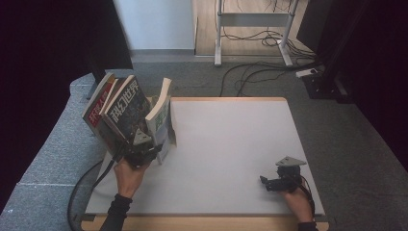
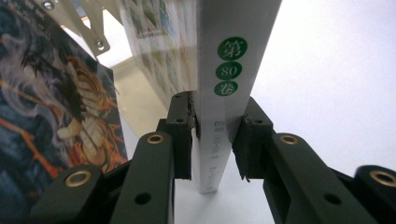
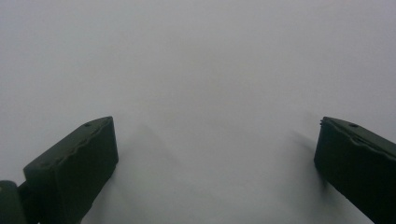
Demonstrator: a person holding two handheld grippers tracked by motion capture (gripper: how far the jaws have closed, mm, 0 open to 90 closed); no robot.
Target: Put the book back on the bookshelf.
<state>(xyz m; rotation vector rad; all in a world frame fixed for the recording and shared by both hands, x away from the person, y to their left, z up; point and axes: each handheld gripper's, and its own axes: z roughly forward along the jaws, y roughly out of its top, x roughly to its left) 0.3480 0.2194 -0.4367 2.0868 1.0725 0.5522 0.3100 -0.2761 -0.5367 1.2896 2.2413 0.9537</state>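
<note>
A white-spined book (image 2: 229, 70) with green round marks stands upright at the left edge of the white table (image 1: 231, 144). My left gripper (image 2: 215, 116) is shut on the lower part of its spine, one pad on each side. From above, that book (image 1: 162, 113) leans slightly right, with the left gripper (image 1: 155, 150) at its base. Two more books (image 1: 120, 108) lean to its left, the nearer one with a dark illustrated cover (image 2: 56, 107). My right gripper (image 1: 264, 182) rests near the front right of the table, and its jaws (image 3: 217, 149) are open over bare white surface.
A perforated metal piece (image 2: 84, 23) shows behind the dark book. Grey carpet (image 1: 57, 139) surrounds the table. Cables (image 1: 250, 72) and a white desk frame (image 1: 219, 33) lie beyond the far edge. Dark curtains (image 1: 43, 48) hang at both sides.
</note>
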